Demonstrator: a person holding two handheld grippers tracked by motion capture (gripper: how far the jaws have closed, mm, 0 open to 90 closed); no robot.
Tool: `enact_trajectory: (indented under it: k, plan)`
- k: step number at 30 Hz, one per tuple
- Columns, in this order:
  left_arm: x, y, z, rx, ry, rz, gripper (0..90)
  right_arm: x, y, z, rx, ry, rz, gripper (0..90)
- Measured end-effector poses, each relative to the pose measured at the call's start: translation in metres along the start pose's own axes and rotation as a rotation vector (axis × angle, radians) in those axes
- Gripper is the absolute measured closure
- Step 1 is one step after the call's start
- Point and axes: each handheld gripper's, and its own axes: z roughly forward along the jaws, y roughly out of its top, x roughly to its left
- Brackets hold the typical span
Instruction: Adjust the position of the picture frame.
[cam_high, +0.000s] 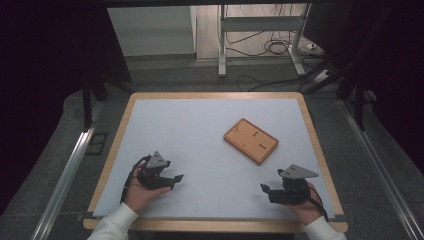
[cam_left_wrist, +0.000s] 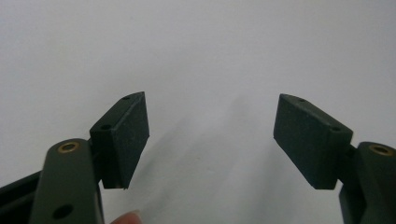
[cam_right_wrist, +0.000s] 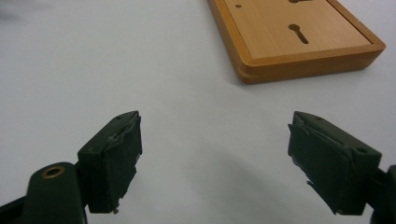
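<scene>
At the near left of the table (cam_high: 150, 115), the left hand-held gripper (cam_high: 176, 181) rests low over the pale surface, held in the person's left hand (cam_high: 141, 192). Its jaws are spread wide with nothing between them, and a fingertip (cam_left_wrist: 127, 217) shows below them in the left gripper view. Right of centre and farther back lies a flat wooden board (cam_high: 250, 140) with keyhole slots in its top, turned at an angle to the table's edges. At the near right, the right hand-held gripper (cam_high: 265, 190) sits well apart from the board, its jaws also wide apart and empty; in the right gripper view the board (cam_right_wrist: 294, 37) lies ahead of it.
</scene>
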Motion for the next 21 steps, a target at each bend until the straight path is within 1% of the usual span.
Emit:
enact_trajectory:
  k: [2,5,8,9,10,12,16,17,18,19,20,21]
  plan:
    - [0.000,0.001,0.000,-0.004,0.000,0.010,26.1,0.001,0.000,0.000,0.003,0.003,-0.008,17.8]
    - [0.002,0.000,0.004,0.012,-0.003,0.018,25.9,0.000,0.000,0.001,0.005,0.008,-0.021,19.9]
    - [0.003,0.000,0.006,0.017,-0.006,0.014,25.7,-0.004,0.000,0.002,-0.002,0.046,-0.005,23.4]
    - [0.003,0.000,0.006,0.015,-0.007,0.013,25.7,-0.005,0.001,0.004,-0.004,0.057,0.001,23.4]
    - [0.003,0.000,0.006,0.011,-0.008,0.012,25.7,-0.006,0.001,0.005,-0.004,0.058,0.009,23.6]
    - [0.003,0.001,0.006,0.010,-0.009,0.010,25.6,-0.007,0.002,0.008,-0.002,0.066,0.006,24.1]
    - [0.002,0.001,0.008,0.017,-0.016,0.012,25.1,-0.008,0.010,0.014,0.006,0.058,-0.027,25.7]
    - [0.001,0.002,0.008,0.018,-0.018,0.015,25.0,-0.007,0.016,0.017,0.012,0.037,-0.052,25.8]
    - [0.001,0.002,0.008,0.018,-0.018,0.015,24.9,-0.007,0.016,0.017,0.012,0.037,-0.052,25.8]
    - [0.001,0.002,0.008,0.015,-0.018,0.016,24.9,-0.007,0.019,0.019,0.015,0.032,-0.062,25.8]
    - [0.001,0.002,0.007,0.014,-0.019,0.015,24.9,-0.007,0.022,0.021,0.016,0.029,-0.066,25.9]
    - [0.002,0.002,0.006,0.012,-0.018,0.014,24.9,-0.008,0.031,0.026,0.013,0.018,-0.080,26.3]
